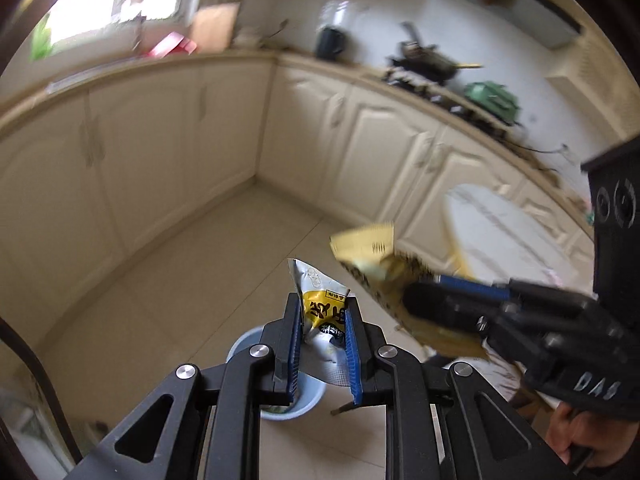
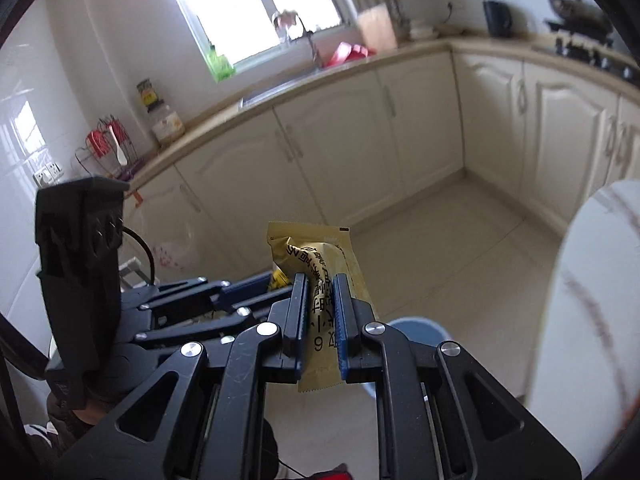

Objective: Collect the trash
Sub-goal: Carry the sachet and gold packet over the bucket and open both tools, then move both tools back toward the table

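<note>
My left gripper is shut on a crumpled silver and yellow snack wrapper, held above a light blue bin on the floor. My right gripper is shut on a tan printed wrapper. That tan wrapper and the right gripper also show at the right of the left wrist view, close beside the left one. In the right wrist view the blue bin peeks out below the fingers, and the left gripper's body sits at the left.
Cream kitchen cabinets run around the corner, with a tiled floor in front. A white round table stands at the right. The counter carries a dark kettle, a stove with a pan and a green bag.
</note>
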`<state>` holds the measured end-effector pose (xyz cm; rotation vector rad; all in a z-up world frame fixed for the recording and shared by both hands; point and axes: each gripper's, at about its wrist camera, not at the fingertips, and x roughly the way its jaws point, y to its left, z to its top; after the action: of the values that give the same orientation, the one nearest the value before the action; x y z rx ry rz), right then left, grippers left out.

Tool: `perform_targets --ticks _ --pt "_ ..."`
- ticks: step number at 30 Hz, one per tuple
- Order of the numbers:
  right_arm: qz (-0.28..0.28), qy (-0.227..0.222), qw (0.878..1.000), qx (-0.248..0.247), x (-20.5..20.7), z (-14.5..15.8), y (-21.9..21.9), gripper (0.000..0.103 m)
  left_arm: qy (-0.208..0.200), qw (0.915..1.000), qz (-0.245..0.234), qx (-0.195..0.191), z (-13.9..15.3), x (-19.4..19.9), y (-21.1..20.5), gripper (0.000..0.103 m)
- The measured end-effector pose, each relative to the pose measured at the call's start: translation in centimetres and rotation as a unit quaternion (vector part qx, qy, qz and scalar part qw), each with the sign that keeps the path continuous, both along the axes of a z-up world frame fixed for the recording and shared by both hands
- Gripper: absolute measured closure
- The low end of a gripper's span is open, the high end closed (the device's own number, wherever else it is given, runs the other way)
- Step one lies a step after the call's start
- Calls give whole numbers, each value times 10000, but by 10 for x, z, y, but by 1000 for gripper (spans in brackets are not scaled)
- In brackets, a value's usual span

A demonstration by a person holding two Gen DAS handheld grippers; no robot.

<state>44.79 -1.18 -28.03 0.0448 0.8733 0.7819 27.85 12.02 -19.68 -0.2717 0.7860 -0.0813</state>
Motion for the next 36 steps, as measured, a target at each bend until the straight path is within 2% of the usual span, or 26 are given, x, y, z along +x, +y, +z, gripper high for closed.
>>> perform_targets --ticks 6,12,14,16,20,23,24,25,28,29,30,36 --pt "-93 909 9951 -381 47 -110 33 90 854 9957 220 -270 -72 27 42 87" --pt "-368 1604 9841 -674 79 -199 37 90 1636 9848 186 -548 -141 65 71 87" --pt "-428 1755 9805 -777 90 -223 35 88 1822 9813 188 -599 -157 75 78 87" --pt "-578 1867 9772 -828 102 -239 31 79 1965 9783 188 -632 -169 89 88 87" --pt "-688 1946 9740 -934 118 -259 25 72 2158 9741 176 -646 -186 111 98 87" --pt "-802 1857 9739 -1030 125 -258 26 63 2253 9719 146 -664 -189 144 87 85" --pt "-882 1827 9735 -1056 127 -258 21 57 2284 9711 147 -673 -191 150 84 81" --pt "-930 1808 9732 -1078 128 -258 18 56 2315 9704 149 -672 -192 157 84 80" --pt "-993 1737 9731 -1140 133 -253 12 56 2384 9682 172 -740 -191 173 77 67" --pt "-1009 1716 9731 -1159 135 -251 14 56 2382 9683 202 -723 -190 175 70 57" --pt "-1040 1681 9732 -1171 135 -248 11 56 2372 9687 251 -683 -187 175 65 53" --pt "-1075 1554 9761 -1074 127 -222 12 55 2193 9723 600 -550 -160 162 72 50"
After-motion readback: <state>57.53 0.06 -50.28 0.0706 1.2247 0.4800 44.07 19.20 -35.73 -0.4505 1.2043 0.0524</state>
